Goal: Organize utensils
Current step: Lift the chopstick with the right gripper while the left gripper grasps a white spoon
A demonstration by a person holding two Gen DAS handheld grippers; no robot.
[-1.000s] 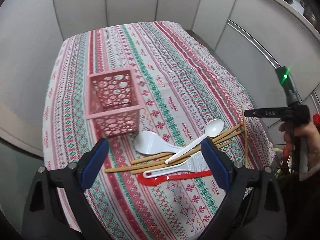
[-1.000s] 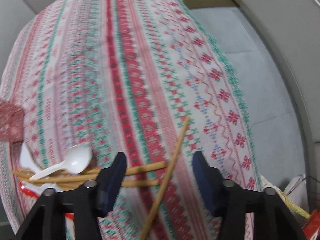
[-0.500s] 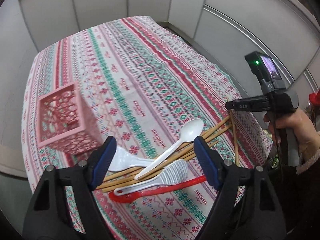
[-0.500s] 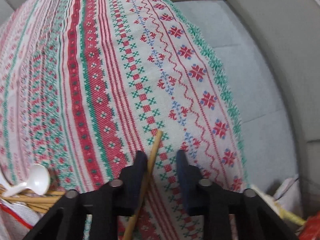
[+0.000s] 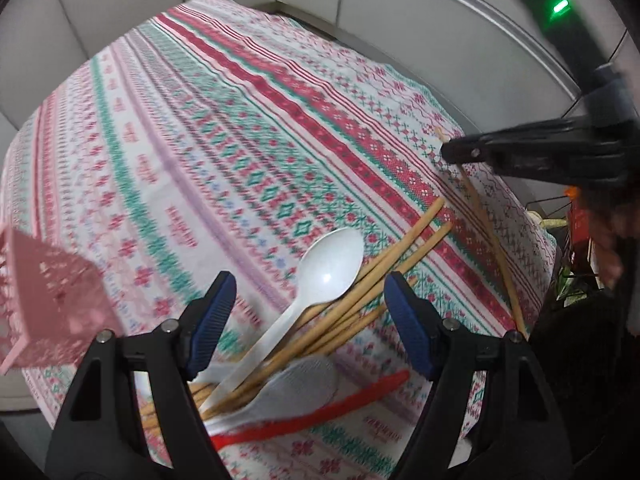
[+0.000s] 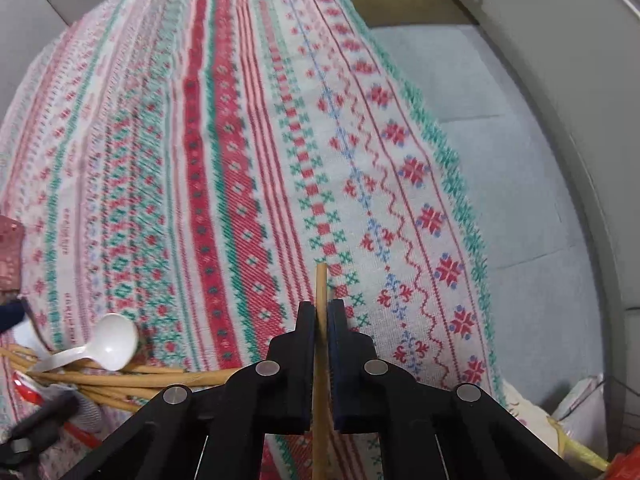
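Single chopstick lay near the worktop's right edge, apart from the main pile, pinched between the right gripper pads; tip poked out just past the fingertips. Jaws had just closed onto it. Rest of the chopsticks sat bundled on the patterned cloth, white spoon on top, white rice paddle and red utensil beside them. Left gripper hung over that pile, jaws wide, nothing between the pads, bracketing the spoon. Pink perforated basket stood left of the pile, blurred.
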